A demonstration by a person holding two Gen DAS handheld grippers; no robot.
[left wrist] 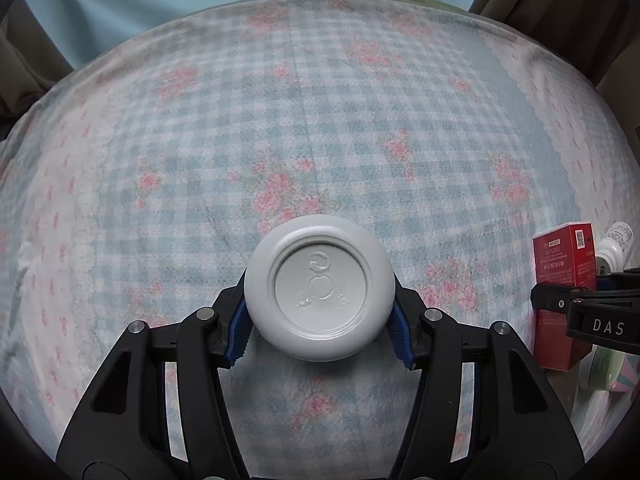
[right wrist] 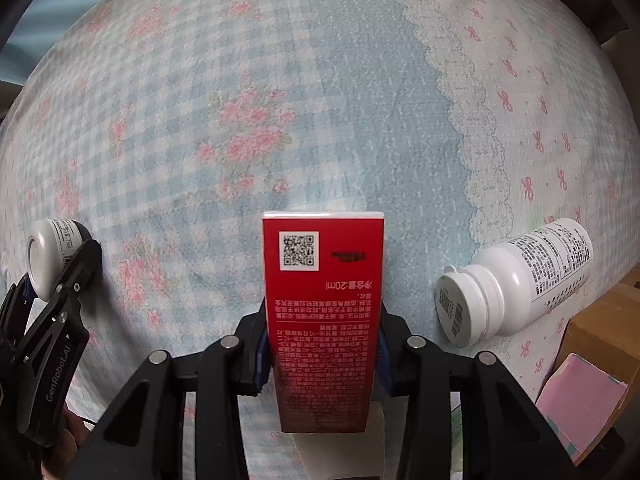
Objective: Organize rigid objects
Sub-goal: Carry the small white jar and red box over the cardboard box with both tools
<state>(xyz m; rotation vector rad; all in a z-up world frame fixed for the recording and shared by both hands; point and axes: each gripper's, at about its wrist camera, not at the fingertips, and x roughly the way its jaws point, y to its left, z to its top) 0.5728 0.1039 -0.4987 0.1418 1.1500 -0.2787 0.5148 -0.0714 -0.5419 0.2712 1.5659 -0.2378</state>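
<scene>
Floral checked cloth (left wrist: 320,100) below; left gripper (left wrist: 320,320) clamped on white jar (left wrist: 319,287), right gripper (right wrist: 322,354) on red box (right wrist: 323,320).

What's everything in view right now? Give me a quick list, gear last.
White jar: one, white, on the cloth with its base toward the left wrist camera, between the left claw's blue pads.
Red box: one, red with a QR code, clamped between the right claw's pads.
White bottle: one, white with a printed label, lying on its side on the cloth, to the right of the red box.
Pink box: one, pink, at the lower right edge, beside a brown cardboard box.
Cloth: one, blue-white check with pink flowers, under everything.
Left claw: one, black with blue pads, closed on the white jar.
Right claw: one, black, closed on the red box.
</scene>
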